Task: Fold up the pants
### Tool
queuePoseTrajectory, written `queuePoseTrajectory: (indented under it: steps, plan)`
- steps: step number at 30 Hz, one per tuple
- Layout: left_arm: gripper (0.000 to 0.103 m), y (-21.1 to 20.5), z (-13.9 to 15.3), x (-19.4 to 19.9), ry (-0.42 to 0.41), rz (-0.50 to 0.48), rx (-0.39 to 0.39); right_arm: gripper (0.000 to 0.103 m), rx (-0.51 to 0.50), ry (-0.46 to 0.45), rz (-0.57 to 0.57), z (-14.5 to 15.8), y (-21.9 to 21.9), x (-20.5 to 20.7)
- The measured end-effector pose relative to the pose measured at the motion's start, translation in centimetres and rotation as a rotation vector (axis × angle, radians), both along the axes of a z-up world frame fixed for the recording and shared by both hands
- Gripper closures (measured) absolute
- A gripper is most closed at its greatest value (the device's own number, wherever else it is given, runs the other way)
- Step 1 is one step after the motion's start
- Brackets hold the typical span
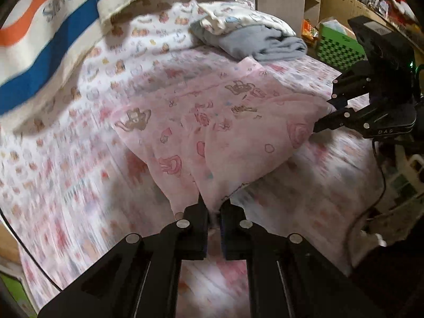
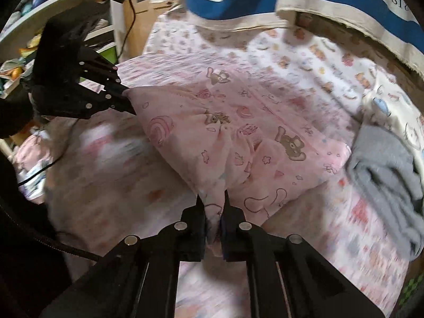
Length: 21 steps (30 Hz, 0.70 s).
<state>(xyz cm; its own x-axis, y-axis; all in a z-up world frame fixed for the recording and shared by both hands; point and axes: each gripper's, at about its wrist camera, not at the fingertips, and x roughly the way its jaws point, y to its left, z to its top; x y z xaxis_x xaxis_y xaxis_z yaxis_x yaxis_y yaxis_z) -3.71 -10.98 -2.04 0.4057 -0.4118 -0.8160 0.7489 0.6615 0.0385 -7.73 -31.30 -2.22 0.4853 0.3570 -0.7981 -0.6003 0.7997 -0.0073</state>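
One pair of pale pink cartoon-print cotton pants (image 1: 225, 122), centre.
Two black two-finger grippers: left gripper (image 1: 213, 206) at 6 o'clock, right gripper (image 1: 324, 116) at 3 o'clock.
One folded grey knit garment (image 1: 265, 42), 1 o'clock.
One white cartoon-print fabric piece (image 1: 238, 17) on top of it, 12 o'clock.
One white, blue and orange striped hanging cloth (image 1: 53, 26), 10 o'clock.
One pink-and-white printed bedsheet (image 1: 66, 159) beneath.
One green perforated plastic crate (image 1: 338, 49), 2 o'clock.

dim indoor light, heavy motion blur across the bedding (image 1: 66, 185), fisheye bending and dark corners.
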Motion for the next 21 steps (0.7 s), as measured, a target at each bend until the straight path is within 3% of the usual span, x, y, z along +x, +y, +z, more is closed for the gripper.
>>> queuePoseTrajectory:
  steps: [6, 10, 14, 21]
  plan:
    - [0.096, -0.4, 1.2, 0.2, -0.020, 0.012, -0.001, 0.095, 0.057, 0.067, -0.036, 0.8, -0.4, 0.5]
    - [0.096, -1.4, 2.5, 2.9, -0.041, 0.015, -0.015, 0.095, 0.054, 0.013, -0.050, 2.1, -1.2, 3.1]
    - [0.096, -2.4, 3.1, 6.7, -0.055, 0.025, -0.006, 0.095, 0.108, 0.049, -0.062, 2.8, -2.6, 6.6]
    - [0.096, -4.0, 2.1, 13.7, 0.065, 0.012, -0.015, 0.095, 0.142, 0.118, -0.051, 2.4, -4.5, 11.8]
